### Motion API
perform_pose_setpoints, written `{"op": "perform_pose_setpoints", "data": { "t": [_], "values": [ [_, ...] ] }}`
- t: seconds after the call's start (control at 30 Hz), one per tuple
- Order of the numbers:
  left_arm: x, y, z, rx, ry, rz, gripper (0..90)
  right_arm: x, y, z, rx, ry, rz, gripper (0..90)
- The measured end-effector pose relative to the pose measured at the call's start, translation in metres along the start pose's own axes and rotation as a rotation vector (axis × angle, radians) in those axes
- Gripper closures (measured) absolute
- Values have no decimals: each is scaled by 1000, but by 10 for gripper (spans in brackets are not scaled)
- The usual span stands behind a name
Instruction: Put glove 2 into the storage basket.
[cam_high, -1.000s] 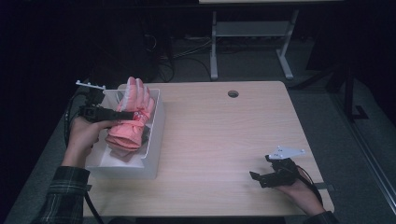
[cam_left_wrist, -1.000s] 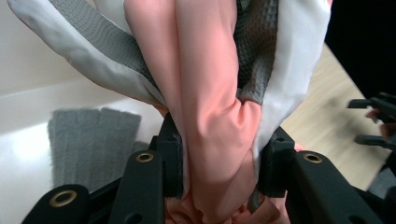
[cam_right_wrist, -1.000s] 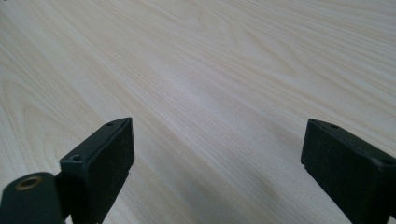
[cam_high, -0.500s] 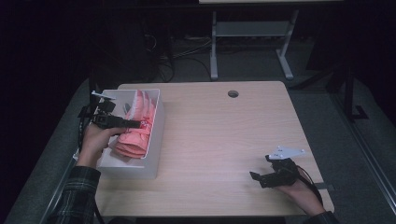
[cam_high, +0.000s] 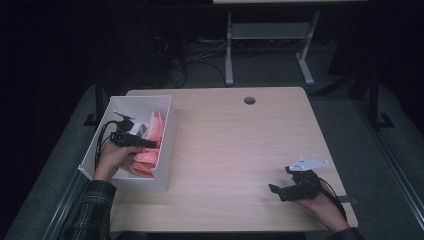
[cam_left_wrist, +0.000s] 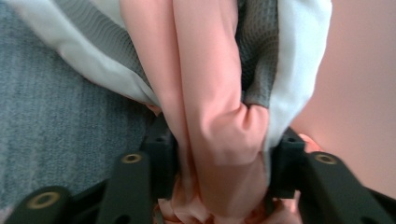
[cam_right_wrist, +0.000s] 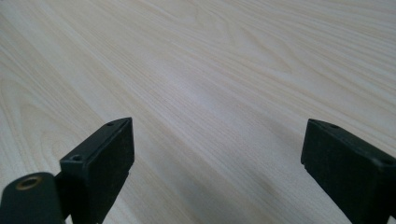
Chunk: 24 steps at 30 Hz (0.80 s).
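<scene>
Pink gloves (cam_high: 156, 127) lie in a white bin (cam_high: 169, 131) at the table's left edge. My left gripper (cam_high: 152, 145) reaches down into the bin. In the left gripper view a pink glove fold (cam_left_wrist: 210, 93) fills the gap between the jaws of the left gripper (cam_left_wrist: 224, 163) and touches both pads. Those jaws have just been opening, with the glove still between them. White and grey fabric (cam_left_wrist: 261, 56) lies beside the pink. My right gripper (cam_high: 274, 189) rests near the table's front right, held by a hand. Its jaws (cam_right_wrist: 215, 154) stand wide apart over bare wood, with nothing between them.
The light wooden table (cam_high: 240, 145) has a round cable hole (cam_high: 249, 100) near its far edge. A metal stand (cam_high: 267, 35) and cables sit on the dark floor beyond. Grey carpet surrounds the table.
My left gripper has sunk with the pink gloves from above the bin's rim down into the bin. The right gripper has stayed where it was.
</scene>
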<state>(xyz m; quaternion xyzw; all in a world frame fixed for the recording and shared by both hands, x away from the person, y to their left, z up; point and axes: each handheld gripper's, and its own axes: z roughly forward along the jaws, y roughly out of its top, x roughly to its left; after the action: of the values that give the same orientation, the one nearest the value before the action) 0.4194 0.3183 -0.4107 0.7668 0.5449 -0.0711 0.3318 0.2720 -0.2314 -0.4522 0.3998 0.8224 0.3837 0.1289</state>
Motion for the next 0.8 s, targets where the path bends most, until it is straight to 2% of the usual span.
{"op": "perform_pose_setpoints", "data": {
  "t": [0.17,0.2,0.3,0.4,0.6,0.67,0.77,0.8],
  "values": [
    [1,0,-4,-17,10,-10,340,-2,0,0,2,5,9,94],
    [-1,1,-8,-28,40,2,297,-2,-1,-1,-1,7,6,94],
    [-3,2,-12,-42,57,4,211,-3,-1,-2,-9,4,2,94],
    [-10,5,-22,-67,90,25,181,-3,0,-4,-16,0,2,94],
    [-21,12,-42,-114,115,62,161,-1,1,-3,-11,0,-2,94],
    [-27,14,-52,-134,101,84,161,0,1,-2,-7,-4,-5,94],
    [-34,15,-58,-154,87,100,161,0,2,-2,-8,-4,-3,94],
    [-42,17,-64,-169,81,125,161,0,2,-2,-8,-6,-2,94]
  ]
}}
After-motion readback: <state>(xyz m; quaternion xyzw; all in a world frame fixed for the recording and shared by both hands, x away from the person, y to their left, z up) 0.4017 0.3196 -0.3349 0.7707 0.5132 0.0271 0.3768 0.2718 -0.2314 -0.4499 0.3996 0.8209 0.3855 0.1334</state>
